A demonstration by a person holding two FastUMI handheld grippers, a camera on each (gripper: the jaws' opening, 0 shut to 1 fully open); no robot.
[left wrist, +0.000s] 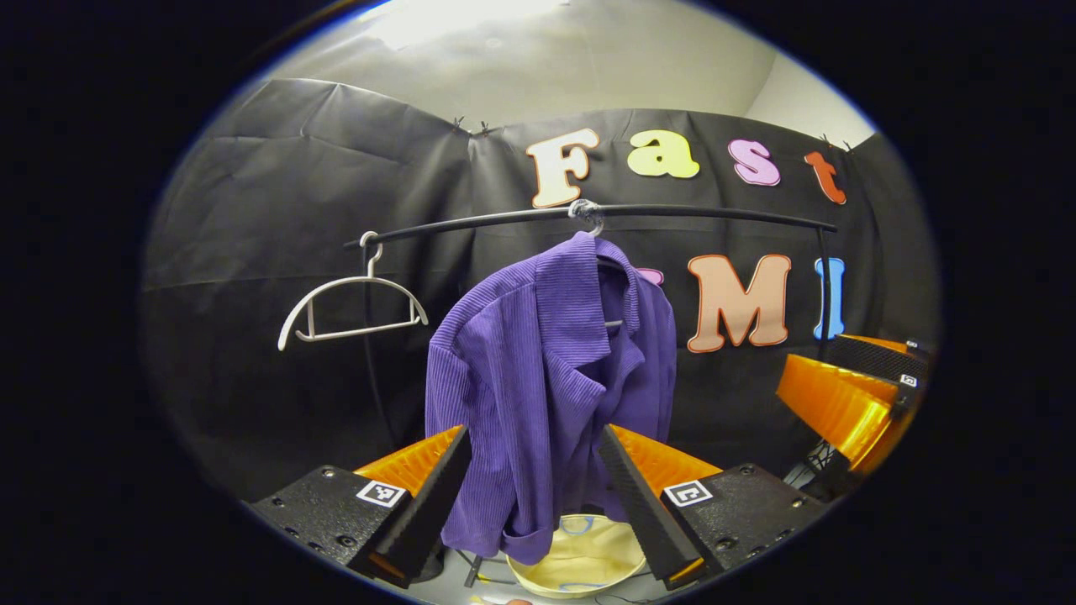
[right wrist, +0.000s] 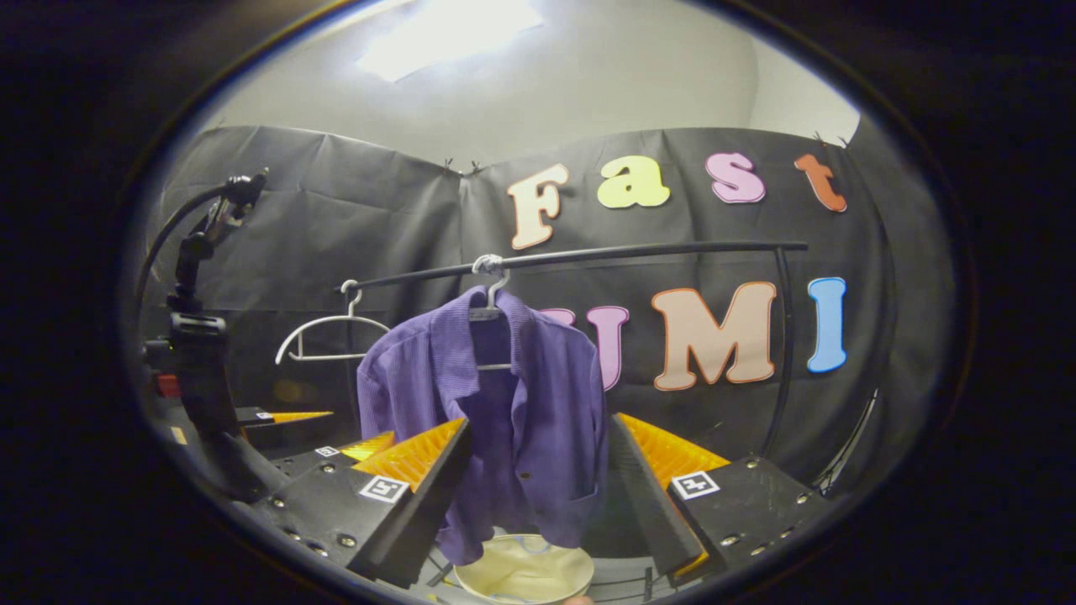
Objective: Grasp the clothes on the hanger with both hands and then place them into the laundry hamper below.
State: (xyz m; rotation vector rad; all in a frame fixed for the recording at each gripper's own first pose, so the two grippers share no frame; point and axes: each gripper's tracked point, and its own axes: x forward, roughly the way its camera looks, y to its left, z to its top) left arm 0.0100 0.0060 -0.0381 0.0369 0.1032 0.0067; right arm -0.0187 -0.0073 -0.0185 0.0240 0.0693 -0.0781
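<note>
A purple shirt (left wrist: pixel 546 378) of fine ribbed, corduroy-like cloth, with a collar and small buttons down its front, hangs on a pale hanger (left wrist: pixel 607 290) whose hook is wound with light cord over a thin, dark, slightly bowed rail (left wrist: pixel 672 210). The garment sags unevenly: one sleeve drops in folds with a rolled cuff at its lower end, directly above the laundry hamper (left wrist: pixel 580 559), a round, pale yellow, soft-looking vessel with a blue mark inside, standing below the rail. In the right gripper view the same shirt (right wrist: pixel 504 420) shows its open front and a hem pocket, its lower edge just above the hamper (right wrist: pixel 525 571). A second hanger (left wrist: pixel 353 311), white, bare and arched with a straight lower bar, hangs near the rail's end, well apart from the shirt. The left tool (left wrist: pixel 534 496) stands wide open, its wedge-shaped fingers with ridged faces framing the lower shirt in the left gripper view; whether either finger touches the cloth cannot be told. The right tool (right wrist: pixel 538 496) is likewise wide open, fingers on either side of the shirt's lower half in its own view, contact not determinable. The right tool also appears at the right edge of the left gripper view (left wrist: pixel 849 403), as a ribbed body. Behind everything hangs wrinkled black cloth (left wrist: pixel 277 193) beneath a pale ceiling.
</note>
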